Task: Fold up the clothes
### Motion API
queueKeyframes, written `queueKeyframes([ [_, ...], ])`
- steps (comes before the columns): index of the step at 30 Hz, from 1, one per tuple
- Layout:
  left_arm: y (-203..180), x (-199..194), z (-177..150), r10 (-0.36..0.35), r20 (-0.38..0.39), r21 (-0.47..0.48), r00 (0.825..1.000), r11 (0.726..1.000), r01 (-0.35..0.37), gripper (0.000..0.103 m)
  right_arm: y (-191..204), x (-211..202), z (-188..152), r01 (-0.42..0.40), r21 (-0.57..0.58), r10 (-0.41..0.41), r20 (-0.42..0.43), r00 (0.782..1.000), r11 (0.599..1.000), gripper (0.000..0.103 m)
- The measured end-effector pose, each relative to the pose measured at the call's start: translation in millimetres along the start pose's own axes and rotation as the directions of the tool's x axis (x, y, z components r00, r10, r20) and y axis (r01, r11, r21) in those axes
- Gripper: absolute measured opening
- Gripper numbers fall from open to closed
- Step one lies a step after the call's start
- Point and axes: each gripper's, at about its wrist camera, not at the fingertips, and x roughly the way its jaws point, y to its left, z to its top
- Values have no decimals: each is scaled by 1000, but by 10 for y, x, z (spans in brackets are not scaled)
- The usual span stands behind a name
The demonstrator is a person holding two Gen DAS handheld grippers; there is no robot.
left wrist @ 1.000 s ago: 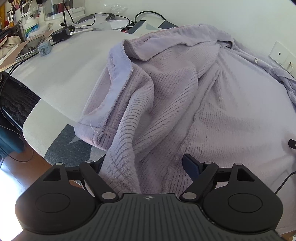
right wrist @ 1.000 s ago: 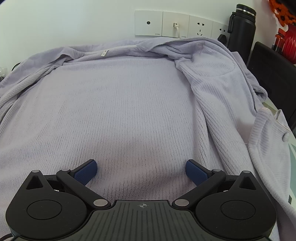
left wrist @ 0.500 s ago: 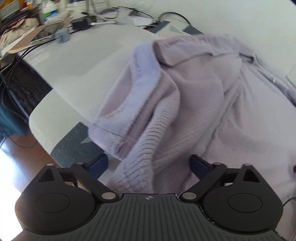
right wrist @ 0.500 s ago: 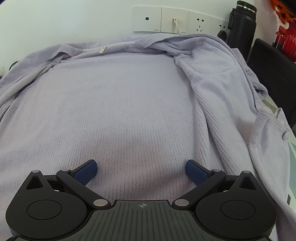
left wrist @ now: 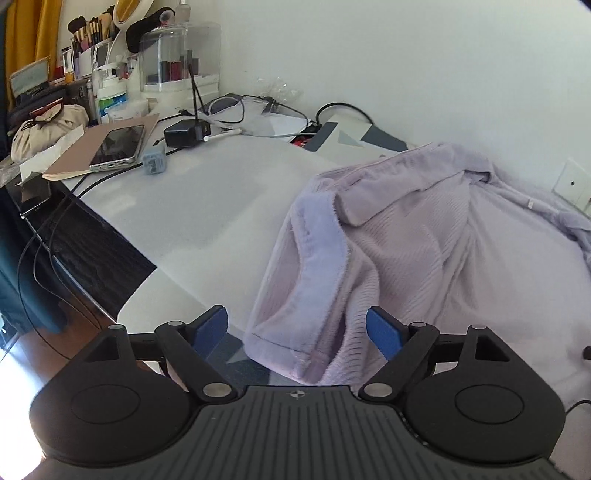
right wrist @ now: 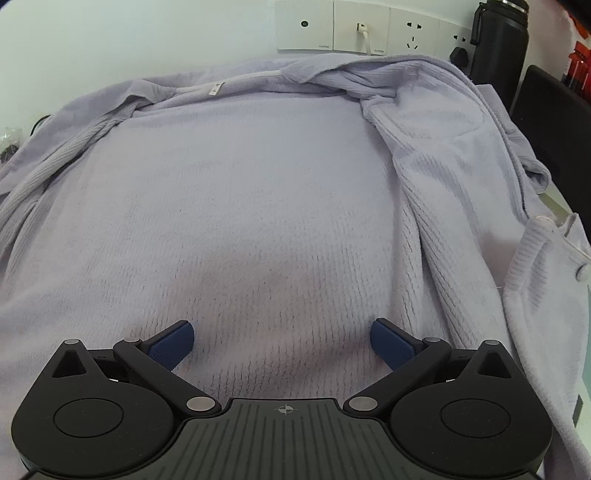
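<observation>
Left tool (left wrist: 297,330) faces robe (left wrist: 424,251), collar toward wall.

Legible text: none. Small print on the wall socket plates (right wrist: 362,26) and the garment's neck tag (right wrist: 215,88) is showing too blurred to read.

Open tabletop left of the robe, clutter at the far edges

A bare stretch of white tabletop (left wrist: 221,192) lies between the lilac fleece robe (left wrist: 424,251) and the phone (left wrist: 118,147), charger block (left wrist: 186,133) and cables (left wrist: 236,107). Right of the robe, a black flask (right wrist: 500,40) and wall sockets (right wrist: 362,27) close the back edge.
</observation>
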Motion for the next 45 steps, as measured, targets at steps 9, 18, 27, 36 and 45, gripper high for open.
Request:
queueKeyframes([
  [9, 379, 363, -66, -120, -82, -392, 989, 917, 78, 57, -84, -64, -22, -27, 19, 27, -7, 1000, 999, 102],
  [18, 862, 343, -226, -284, 27, -700, 958, 679, 221, 53, -93, -62, -13, -25, 30, 25, -12, 1000, 999, 102],
  [27, 985, 389, -404, -350, 78, -802, 933, 535, 268, 54, -27, -36, -20, 1, -4, -1, -11, 1000, 1000, 102],
  [36, 880, 493, -460, -386, 47, -787, 921, 553, 272, 55, 12, -29, -41, 11, -25, -11, 1, 1000, 1000, 102],
  [45, 919, 97, -84, -264, 203, -655, 943, 680, 331, 12, -55, -49, -21, -12, 21, 12, 12, 1000, 1000, 102],
])
